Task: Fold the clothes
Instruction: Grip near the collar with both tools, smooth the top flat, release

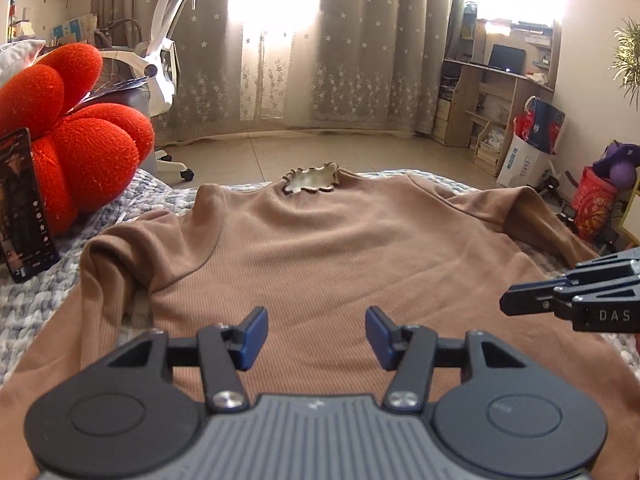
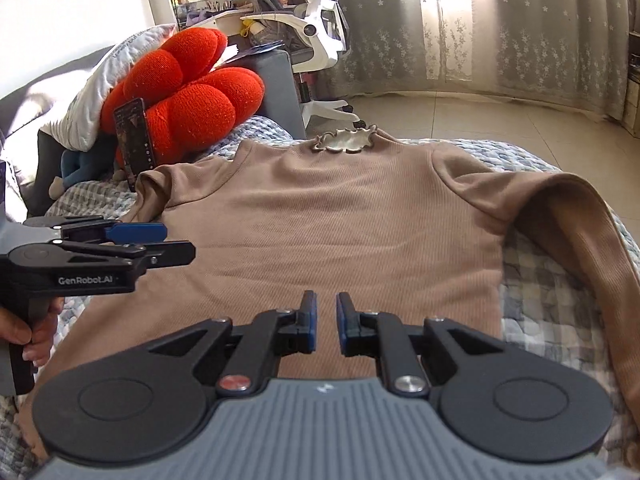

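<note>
A tan ribbed long-sleeved top (image 1: pixel 320 248) lies flat on a blue and white checked blanket (image 1: pixel 36 292), its frilled collar (image 1: pixel 314 180) at the far end. My left gripper (image 1: pixel 318 336) hovers open over the lower body of the top, nothing between its blue pads. From the right wrist view the same top (image 2: pixel 340 208) fills the middle, its right sleeve (image 2: pixel 580 240) curving down the blanket (image 2: pixel 532 280). My right gripper (image 2: pixel 327 328) hangs over the hem area, its pads a narrow gap apart and holding nothing. The left gripper (image 2: pixel 168 244) shows at the left, held by a hand (image 2: pixel 28 332).
A red flower-shaped cushion (image 1: pixel 72 136) and a dark upright phone (image 1: pixel 24 208) sit at the blanket's left edge. A white office chair (image 1: pixel 164 64) stands behind, before the curtains (image 1: pixel 360 60). A wooden desk shelf (image 1: pixel 492 92) and bags (image 1: pixel 532 140) line the right wall.
</note>
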Action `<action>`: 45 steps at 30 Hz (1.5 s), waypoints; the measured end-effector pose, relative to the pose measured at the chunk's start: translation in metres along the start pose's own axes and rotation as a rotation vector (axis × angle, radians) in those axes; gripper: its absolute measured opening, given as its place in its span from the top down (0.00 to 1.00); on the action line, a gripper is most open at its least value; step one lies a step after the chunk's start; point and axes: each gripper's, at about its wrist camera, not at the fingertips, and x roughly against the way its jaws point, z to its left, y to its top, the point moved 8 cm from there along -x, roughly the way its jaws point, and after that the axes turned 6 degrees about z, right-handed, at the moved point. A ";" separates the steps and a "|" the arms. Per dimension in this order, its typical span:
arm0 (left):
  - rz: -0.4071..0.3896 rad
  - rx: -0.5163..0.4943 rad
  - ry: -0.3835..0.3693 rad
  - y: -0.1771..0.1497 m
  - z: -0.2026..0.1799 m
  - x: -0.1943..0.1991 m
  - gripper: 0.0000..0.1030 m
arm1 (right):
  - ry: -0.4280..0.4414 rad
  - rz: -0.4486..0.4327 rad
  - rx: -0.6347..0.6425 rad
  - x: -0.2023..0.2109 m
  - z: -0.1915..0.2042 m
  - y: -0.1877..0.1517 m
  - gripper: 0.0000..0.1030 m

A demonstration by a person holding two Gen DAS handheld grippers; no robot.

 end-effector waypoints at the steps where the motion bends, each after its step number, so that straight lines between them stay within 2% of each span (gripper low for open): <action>1: 0.003 -0.006 0.011 0.005 0.000 -0.011 0.58 | -0.010 0.005 0.006 -0.011 0.002 0.005 0.85; 2: 0.008 0.000 0.015 0.007 0.002 -0.020 0.63 | -0.026 0.010 0.012 -0.023 0.003 0.010 0.85; 4: 0.014 0.018 0.016 0.013 0.007 -0.036 0.66 | -0.045 0.009 0.025 -0.042 0.002 0.019 0.85; 13: 0.003 0.031 0.031 0.053 0.022 -0.079 0.66 | -0.099 -0.017 0.095 -0.094 -0.001 0.064 0.85; 24: -0.017 0.087 0.043 0.096 0.046 -0.125 0.68 | -0.094 -0.057 0.099 -0.141 -0.012 0.110 0.84; 31: -0.027 0.109 0.046 0.114 0.060 -0.143 0.75 | -0.068 -0.042 0.053 -0.170 -0.023 0.137 0.84; 37: -0.005 0.153 0.024 0.121 0.069 -0.156 0.73 | -0.083 -0.039 0.047 -0.193 -0.029 0.157 0.83; 45: -0.001 0.198 0.009 0.125 0.076 -0.161 0.65 | -0.043 -0.029 -0.028 -0.200 -0.038 0.164 0.83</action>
